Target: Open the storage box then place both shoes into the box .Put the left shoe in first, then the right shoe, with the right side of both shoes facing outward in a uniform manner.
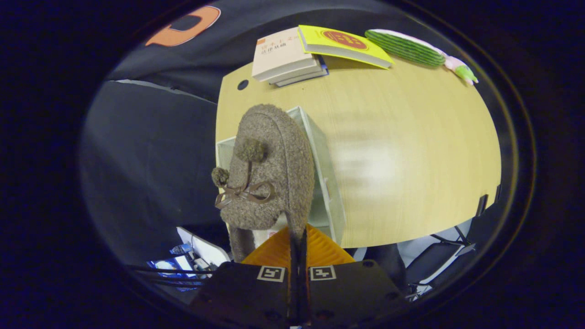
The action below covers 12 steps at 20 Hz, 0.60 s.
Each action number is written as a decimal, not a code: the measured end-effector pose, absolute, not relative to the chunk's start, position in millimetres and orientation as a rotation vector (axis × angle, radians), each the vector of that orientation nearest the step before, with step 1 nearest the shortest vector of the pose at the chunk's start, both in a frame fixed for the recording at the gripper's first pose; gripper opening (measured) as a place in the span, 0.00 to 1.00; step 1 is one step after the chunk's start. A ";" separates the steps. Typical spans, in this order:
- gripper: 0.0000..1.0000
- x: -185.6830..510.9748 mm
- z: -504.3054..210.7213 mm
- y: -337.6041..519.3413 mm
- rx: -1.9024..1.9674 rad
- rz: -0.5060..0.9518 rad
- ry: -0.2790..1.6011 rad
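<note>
A fuzzy brown shoe (267,169) with two pompoms and a thin bow hangs from my gripper (297,237), toe pointing away. The fingers are shut on the edge of the shoe's opening near the heel. Right behind and below the shoe stands the pale storage box (327,183), open at the top, near the table's left corner. The shoe hides most of the box's inside, so I cannot tell what lies in it.
The box stands on a light wooden table (411,151). At its far side lie a stack of books (285,57), a yellow book (343,45) and a green striped plush toy (411,48). Cables and blue items (178,262) lie on the floor below left.
</note>
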<state>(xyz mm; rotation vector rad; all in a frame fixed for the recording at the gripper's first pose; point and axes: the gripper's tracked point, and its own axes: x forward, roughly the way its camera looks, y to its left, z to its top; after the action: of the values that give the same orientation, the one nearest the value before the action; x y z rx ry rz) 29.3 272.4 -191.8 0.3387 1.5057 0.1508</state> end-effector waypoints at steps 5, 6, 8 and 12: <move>0.06 28.9 -221.4 269.0 0.288 0.081 1.526; 0.06 27.5 -224.9 270.3 0.302 0.073 1.530; 0.10 24.6 -227.9 272.6 0.308 0.081 1.526; 0.15 29.3 -225.7 273.9 0.289 0.100 1.468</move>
<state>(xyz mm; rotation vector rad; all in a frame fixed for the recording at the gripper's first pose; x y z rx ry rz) 29.3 273.9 -225.7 0.2894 1.4675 0.1004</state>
